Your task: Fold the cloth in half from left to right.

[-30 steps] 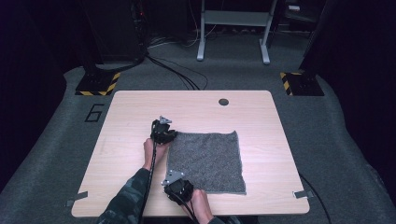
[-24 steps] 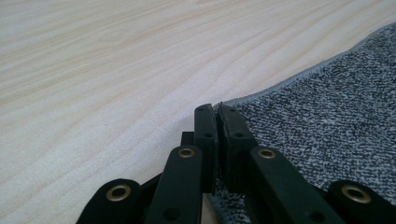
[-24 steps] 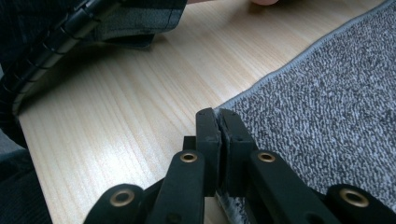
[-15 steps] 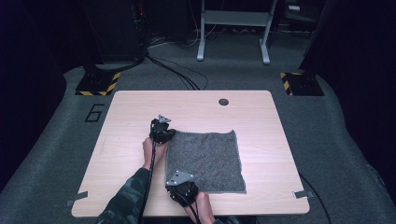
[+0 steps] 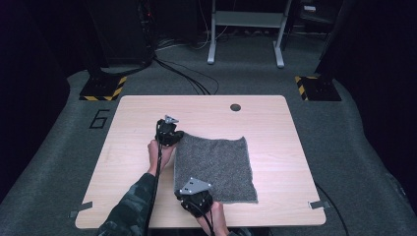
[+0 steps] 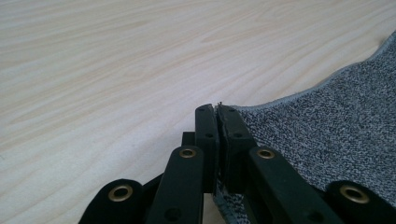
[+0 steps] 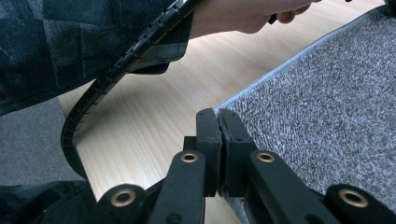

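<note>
A grey cloth (image 5: 216,167) lies spread on the light wooden table (image 5: 275,132). My left gripper (image 5: 173,136) is at the cloth's far left corner and shut on it; in the left gripper view the jaws pinch the cloth's (image 6: 336,121) corner, left gripper (image 6: 217,112). My right gripper (image 5: 193,195) is at the near left corner. In the right gripper view its jaws are pressed together on the cloth's (image 7: 336,107) corner, right gripper (image 7: 217,115). Both pinched corners are raised slightly off the wood.
The left forearm in a dark patterned sleeve (image 7: 65,46) and a ribbed black cable (image 7: 107,74) cross near the right gripper. A round hole (image 5: 235,106) sits near the table's far edge. Grey floor, a white frame (image 5: 246,29) and black stands lie beyond.
Both hands have risen a little with the left corners of the cloth. The right gripper has also shifted slightly along the near edge.
</note>
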The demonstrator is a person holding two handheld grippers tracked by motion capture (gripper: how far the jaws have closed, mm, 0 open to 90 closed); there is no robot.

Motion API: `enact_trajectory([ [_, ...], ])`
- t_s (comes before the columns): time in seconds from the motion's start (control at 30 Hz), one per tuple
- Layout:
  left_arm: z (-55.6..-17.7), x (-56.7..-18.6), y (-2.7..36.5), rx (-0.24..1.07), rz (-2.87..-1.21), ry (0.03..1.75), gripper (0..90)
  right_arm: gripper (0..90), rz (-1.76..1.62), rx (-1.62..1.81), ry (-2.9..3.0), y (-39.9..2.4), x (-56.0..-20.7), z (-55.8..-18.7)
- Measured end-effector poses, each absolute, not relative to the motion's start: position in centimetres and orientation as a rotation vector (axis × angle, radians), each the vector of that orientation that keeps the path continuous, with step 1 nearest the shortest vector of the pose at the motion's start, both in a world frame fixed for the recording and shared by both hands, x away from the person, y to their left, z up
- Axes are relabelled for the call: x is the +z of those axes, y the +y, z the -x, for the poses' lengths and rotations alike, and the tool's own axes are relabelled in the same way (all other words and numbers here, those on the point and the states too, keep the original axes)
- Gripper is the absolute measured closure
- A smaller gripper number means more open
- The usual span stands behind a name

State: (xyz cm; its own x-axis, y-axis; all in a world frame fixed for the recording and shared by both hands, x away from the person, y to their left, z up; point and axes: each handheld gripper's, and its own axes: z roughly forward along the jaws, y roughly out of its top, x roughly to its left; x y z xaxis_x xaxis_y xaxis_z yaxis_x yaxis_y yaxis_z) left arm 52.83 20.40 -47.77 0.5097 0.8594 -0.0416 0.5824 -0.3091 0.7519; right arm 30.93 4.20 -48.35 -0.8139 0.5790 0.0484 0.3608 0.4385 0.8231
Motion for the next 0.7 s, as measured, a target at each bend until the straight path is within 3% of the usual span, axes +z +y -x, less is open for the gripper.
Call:
enact_trajectory([
  [0.27,-53.1,-46.1,21.8,0.511,-2.032,1.196,87.2,87.9,-0.779,1.373,2.418,4.9,-47.1,-31.1],
  [0.4,-53.0,-43.5,23.0,0.582,-2.030,1.203,87.1,87.9,-0.731,1.451,2.350,5.8,-44.7,-31.3],
  [0.7,-53.6,-42.4,20.7,0.587,-2.045,1.167,87.0,87.8,-0.800,1.465,2.311,3.3,-44.9,-30.7],
])
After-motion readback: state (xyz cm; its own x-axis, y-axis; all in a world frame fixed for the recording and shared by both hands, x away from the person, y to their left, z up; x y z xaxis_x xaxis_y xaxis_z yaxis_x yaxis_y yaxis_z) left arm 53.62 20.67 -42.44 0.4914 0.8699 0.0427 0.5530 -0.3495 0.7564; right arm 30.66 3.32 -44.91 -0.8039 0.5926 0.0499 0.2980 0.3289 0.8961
